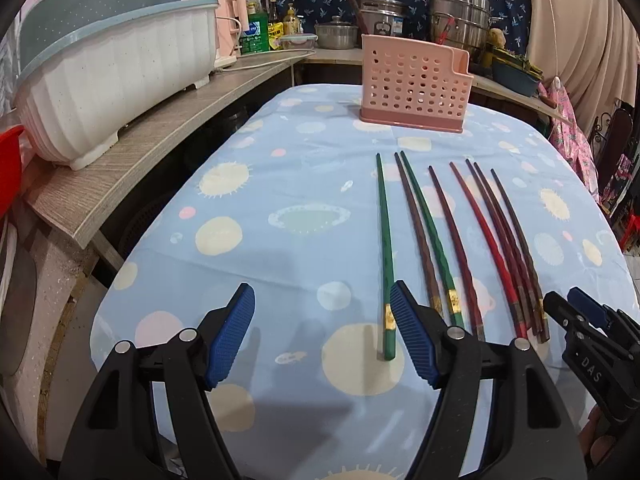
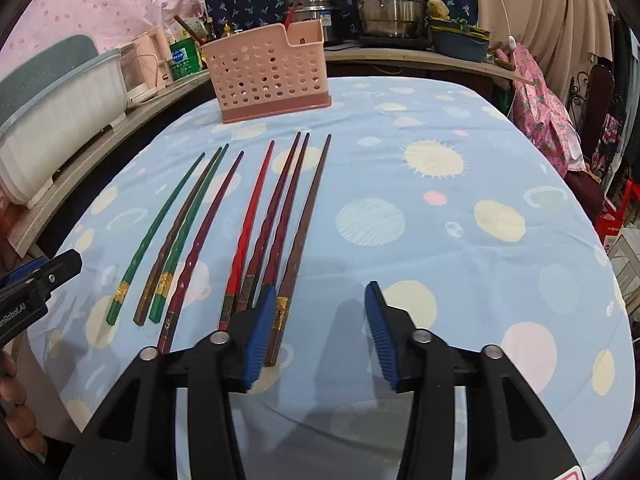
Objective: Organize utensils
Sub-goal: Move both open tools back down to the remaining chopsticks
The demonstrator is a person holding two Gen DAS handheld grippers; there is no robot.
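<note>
- Hovering low over the near ends of eight chopsticks, both claws are held spread and nothing is pinched: the left gripper straddles the outermost green chopstick, the right gripper the outermost brown chopstick.
- A neighbouring stick could be nudged or caught too, since the red and brown ones lie touching.
- Slim, glossy, faceted sticks may roll on the soft cloth of the table.
- The perforated pink plastic holder stands beyond the tips.
</note>
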